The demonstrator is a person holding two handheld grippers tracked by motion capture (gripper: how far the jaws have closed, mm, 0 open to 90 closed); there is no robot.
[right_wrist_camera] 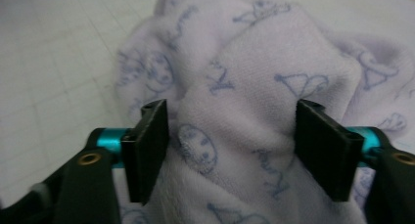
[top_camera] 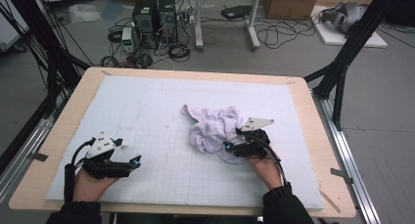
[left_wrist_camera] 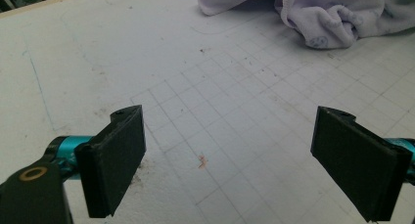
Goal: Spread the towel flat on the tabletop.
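Right now the right tool [top_camera: 234,145] is pushed into the crumpled lilac towel [top_camera: 215,127], its jaws partly open with a thick fold of the cloth standing between them. In the right gripper view the fold [right_wrist_camera: 235,131] bulges up between the two black pads; the left pad touches the cloth, while at the right pad I cannot tell whether it presses or just sits beside the fold. The towel carries a pale blue printed pattern of small faces and letters, and its lower part is cut off by the bottom of that view.

The towel lies bunched in a heap on the white gridded mat [top_camera: 161,111], right of the middle of the tabletop [top_camera: 313,150] and nearer its front edge than its back one. One corner of it trails out towards the back. Part of the heap is hidden behind the right hand [top_camera: 266,168].

The left tool [top_camera: 131,163] rests near the front left corner of the tabletop, jaws wide apart with only bare mat between them, well apart from the towel. A small reddish speck [left_wrist_camera: 201,161] marks the mat between those jaws; what it is I cannot make out.
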